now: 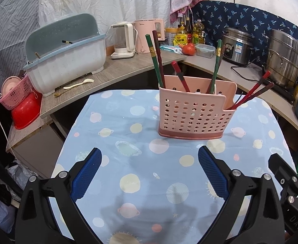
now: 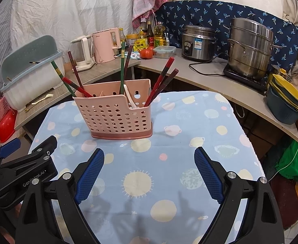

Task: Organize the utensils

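While leaning outward, chopsticks (image 2: 124, 69) tips-down in holder (image 2: 112, 116)

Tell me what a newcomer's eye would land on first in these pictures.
First, the pink perforated utensil holder standing in the middle of the blue planet-print tablecloth, with red and green chopsticks fanning out of it. Next, the two open grippers, left and right, empty above the cloth's near side. Behind, steel pots gleam on the counter.

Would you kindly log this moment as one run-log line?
left gripper: open, empty | right gripper: open, empty | pink holder: upright on tablecloth | chopsticks: in holder
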Available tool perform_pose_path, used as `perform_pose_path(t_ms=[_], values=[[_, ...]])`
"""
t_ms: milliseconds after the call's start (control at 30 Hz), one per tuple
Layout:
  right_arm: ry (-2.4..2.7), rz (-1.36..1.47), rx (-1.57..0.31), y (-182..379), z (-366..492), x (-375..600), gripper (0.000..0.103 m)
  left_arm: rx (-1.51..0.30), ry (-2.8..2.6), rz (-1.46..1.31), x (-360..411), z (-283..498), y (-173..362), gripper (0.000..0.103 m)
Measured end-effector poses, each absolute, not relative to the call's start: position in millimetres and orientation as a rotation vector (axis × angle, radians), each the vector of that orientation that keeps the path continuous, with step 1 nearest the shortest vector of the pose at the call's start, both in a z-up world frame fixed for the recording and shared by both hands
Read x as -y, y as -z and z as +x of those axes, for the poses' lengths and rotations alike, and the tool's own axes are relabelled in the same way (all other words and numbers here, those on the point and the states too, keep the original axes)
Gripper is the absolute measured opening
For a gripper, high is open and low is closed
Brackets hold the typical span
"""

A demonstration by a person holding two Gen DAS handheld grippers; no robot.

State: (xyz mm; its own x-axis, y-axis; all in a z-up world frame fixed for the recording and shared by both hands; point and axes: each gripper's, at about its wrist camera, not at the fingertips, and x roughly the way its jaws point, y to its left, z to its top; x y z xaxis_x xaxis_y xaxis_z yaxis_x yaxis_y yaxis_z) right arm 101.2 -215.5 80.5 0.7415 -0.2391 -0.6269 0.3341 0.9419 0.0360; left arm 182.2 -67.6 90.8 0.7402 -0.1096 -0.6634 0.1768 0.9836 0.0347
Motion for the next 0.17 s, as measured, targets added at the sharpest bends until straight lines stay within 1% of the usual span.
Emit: perform_pose_path(t_ms=[167], values=[[0.314,0.150,-0.666,-80.0,101.2,214.4,0.086,-0.716,0.160,0.103,67.9,181.9,-90.7,0.091]])
